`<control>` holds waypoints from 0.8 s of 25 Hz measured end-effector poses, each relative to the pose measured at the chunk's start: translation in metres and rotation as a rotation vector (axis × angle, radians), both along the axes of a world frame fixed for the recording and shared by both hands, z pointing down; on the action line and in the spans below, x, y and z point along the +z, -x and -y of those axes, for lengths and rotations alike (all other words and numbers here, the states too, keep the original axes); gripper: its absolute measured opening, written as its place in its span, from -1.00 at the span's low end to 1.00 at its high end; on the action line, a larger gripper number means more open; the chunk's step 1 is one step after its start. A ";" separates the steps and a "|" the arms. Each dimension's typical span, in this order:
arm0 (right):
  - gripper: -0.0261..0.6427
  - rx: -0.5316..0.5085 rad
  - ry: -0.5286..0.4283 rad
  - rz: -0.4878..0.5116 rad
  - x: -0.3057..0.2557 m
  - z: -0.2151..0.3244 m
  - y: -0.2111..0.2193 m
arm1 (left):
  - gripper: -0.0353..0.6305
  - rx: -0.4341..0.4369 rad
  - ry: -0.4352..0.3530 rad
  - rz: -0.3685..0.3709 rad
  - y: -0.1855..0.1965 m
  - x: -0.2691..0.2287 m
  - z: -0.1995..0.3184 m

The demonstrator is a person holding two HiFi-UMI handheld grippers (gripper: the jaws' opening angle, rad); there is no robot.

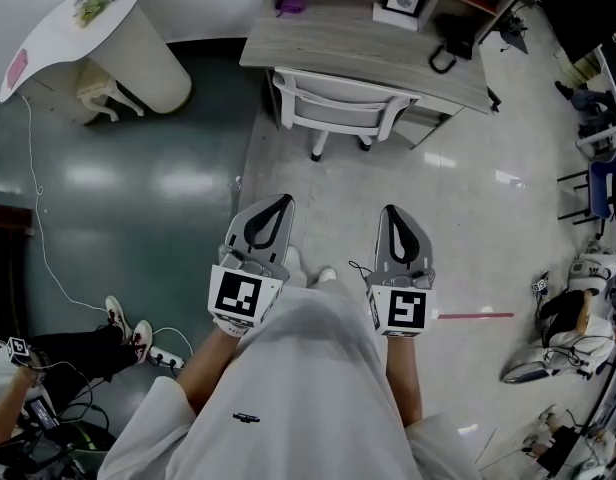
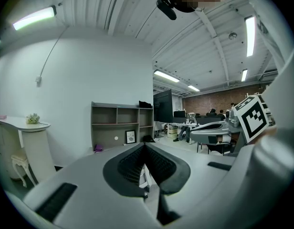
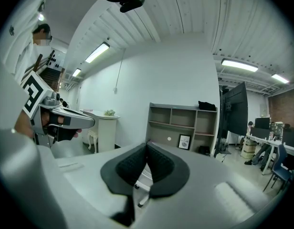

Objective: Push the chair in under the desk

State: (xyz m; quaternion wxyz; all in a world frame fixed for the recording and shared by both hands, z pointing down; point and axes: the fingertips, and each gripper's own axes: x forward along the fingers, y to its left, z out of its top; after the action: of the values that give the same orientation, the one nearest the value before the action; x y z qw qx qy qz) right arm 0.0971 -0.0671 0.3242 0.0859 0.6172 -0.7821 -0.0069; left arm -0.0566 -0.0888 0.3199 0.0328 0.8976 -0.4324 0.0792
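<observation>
left gripper [image 1: 281, 204] and right gripper [image 1: 391, 212] are both shut tight, with nothing held in them. they hang side by side in front of the person and point at the far desk [image 1: 328, 40]. they are well apart from it, so they touch nothing.

the white chair [image 1: 340, 106] stands at the near edge of the desk. its back is just beside that edge, and its seat looks to be under the desk top, as the task wants. i think shut jaws make a firm end for pushing on a chair back, but from here i cannot say if a push is to come or is over.

the seat is hidden by the desk top, so how deep it sits is hard to tell. in both gripper views only a thin bit of the chair shows, below the shut tips.
</observation>
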 end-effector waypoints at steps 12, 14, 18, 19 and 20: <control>-0.89 -0.003 0.007 0.001 0.003 0.002 -0.001 | -0.87 0.005 0.006 -0.010 -0.005 0.000 0.003; -0.88 -0.003 0.008 0.001 0.003 0.003 -0.002 | -0.87 0.005 -0.003 -0.011 -0.006 0.001 0.004; -0.89 0.004 0.010 0.009 0.003 0.004 -0.001 | -0.87 0.010 0.010 -0.011 -0.005 -0.001 0.005; -0.89 0.006 0.011 0.009 0.003 0.005 -0.001 | -0.87 0.012 0.017 -0.009 -0.004 -0.001 0.005; -0.89 0.007 0.010 0.009 0.004 0.006 0.000 | -0.87 0.015 0.026 -0.007 -0.003 0.001 0.005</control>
State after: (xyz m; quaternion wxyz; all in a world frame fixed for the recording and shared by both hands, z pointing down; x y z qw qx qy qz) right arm 0.0973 -0.0729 0.3277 0.0857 0.6194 -0.7804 0.0003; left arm -0.0531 -0.0941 0.3209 0.0452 0.9006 -0.4244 0.0820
